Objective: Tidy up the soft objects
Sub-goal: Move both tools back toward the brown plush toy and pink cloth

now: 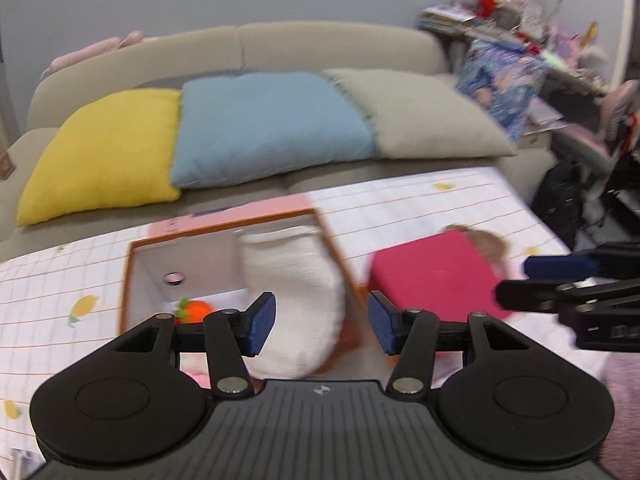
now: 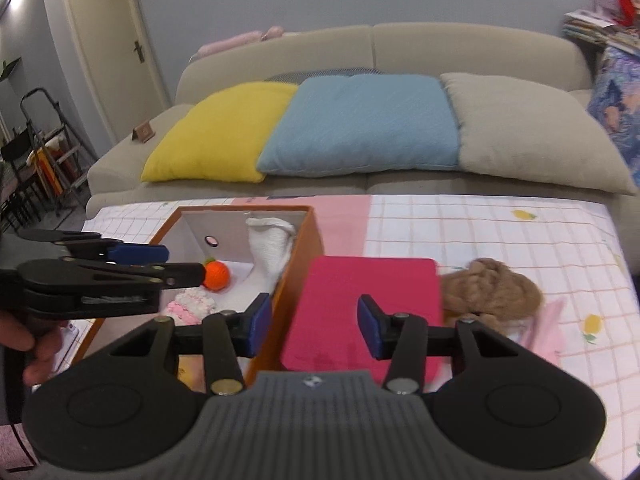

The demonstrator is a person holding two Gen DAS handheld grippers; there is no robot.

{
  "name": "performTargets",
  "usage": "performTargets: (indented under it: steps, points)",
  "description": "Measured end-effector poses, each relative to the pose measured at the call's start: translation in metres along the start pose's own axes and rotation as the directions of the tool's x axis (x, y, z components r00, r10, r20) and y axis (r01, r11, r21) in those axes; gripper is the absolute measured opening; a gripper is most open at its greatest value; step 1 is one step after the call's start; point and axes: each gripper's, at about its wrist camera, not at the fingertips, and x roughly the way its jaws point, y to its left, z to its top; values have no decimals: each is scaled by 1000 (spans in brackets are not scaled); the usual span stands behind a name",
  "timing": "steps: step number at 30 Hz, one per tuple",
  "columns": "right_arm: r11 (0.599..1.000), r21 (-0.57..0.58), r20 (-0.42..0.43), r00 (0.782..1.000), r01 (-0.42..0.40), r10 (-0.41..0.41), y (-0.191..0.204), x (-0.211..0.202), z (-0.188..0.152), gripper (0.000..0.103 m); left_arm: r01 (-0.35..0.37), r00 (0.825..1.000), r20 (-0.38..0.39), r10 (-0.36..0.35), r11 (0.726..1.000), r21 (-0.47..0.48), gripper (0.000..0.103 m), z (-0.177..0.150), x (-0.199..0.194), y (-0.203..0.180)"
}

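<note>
An orange-rimmed box (image 1: 126, 280) (image 2: 305, 248) stands on the checked tablecloth. A white knitted cloth (image 1: 296, 280) (image 2: 272, 244) leans on its right wall, with an orange knitted ball (image 1: 198, 310) (image 2: 217, 275) and a pink crocheted piece (image 2: 192, 304) beside it. A magenta pad (image 1: 432, 276) (image 2: 368, 280) lies right of the box, and a brown fluffy toy (image 2: 492, 284) (image 1: 486, 246) lies past it. My left gripper (image 1: 322, 322) (image 2: 180, 262) hangs open above the box, holding nothing. My right gripper (image 2: 314, 322) (image 1: 516, 280) is open over the magenta pad's near edge, also holding nothing.
Behind the table runs a beige sofa (image 2: 440, 48) with yellow (image 2: 216, 136), blue (image 2: 360, 124) and grey (image 2: 528, 132) cushions. A hand (image 2: 36, 344) holds the left gripper's handle. A cluttered shelf (image 1: 520, 28) fills the right side, and a pink item (image 2: 548, 320) lies under the brown toy.
</note>
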Motion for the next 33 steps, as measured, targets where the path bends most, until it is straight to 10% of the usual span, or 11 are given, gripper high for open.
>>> performTargets:
  steps: [14, 33]
  points:
    - [968, 98, 2, 973, 230, -232, -88, -15, -61, 48, 141, 990, -33, -137, 960, 242, 62, 15, 21, -115]
    - [931, 118, -7, 938, 346, -348, -179, 93, -79, 58, 158, 968, -226, -108, 963, 217, 62, 62, 141, -187]
